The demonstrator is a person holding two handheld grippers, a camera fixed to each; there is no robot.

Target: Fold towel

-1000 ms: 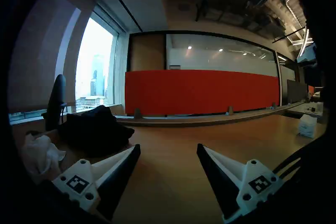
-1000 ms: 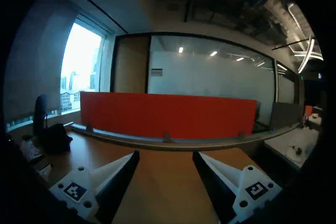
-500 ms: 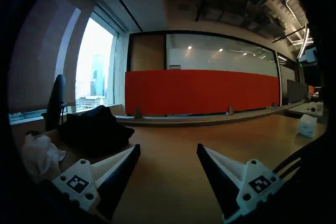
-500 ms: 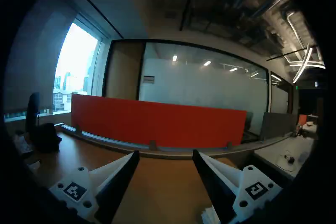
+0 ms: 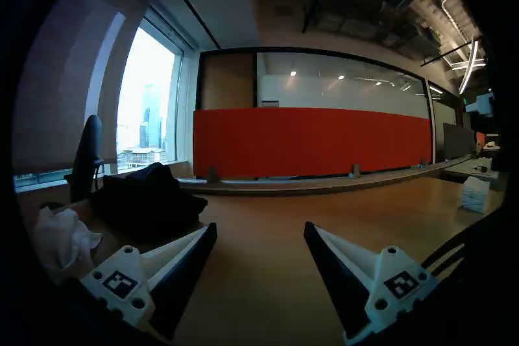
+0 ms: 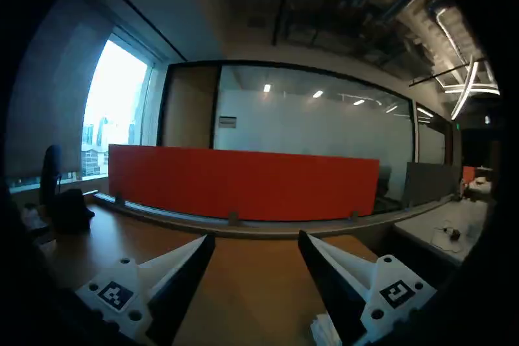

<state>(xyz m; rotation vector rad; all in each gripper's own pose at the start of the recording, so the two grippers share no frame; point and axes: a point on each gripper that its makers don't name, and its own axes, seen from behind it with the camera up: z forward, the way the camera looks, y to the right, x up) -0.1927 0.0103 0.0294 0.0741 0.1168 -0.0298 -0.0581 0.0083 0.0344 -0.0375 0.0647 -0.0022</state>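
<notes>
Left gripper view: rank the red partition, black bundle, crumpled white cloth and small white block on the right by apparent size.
1. red partition
2. black bundle
3. crumpled white cloth
4. small white block
The cloth sits nearer the camera and at the fisheye edge, so its rank over the block is unsure.

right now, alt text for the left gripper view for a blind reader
The left gripper hangs open low over a wooden table. To its left lie a dark bundle and a crumpled white cloth; a red divider spans the far edge, with a bright window at left.
</notes>
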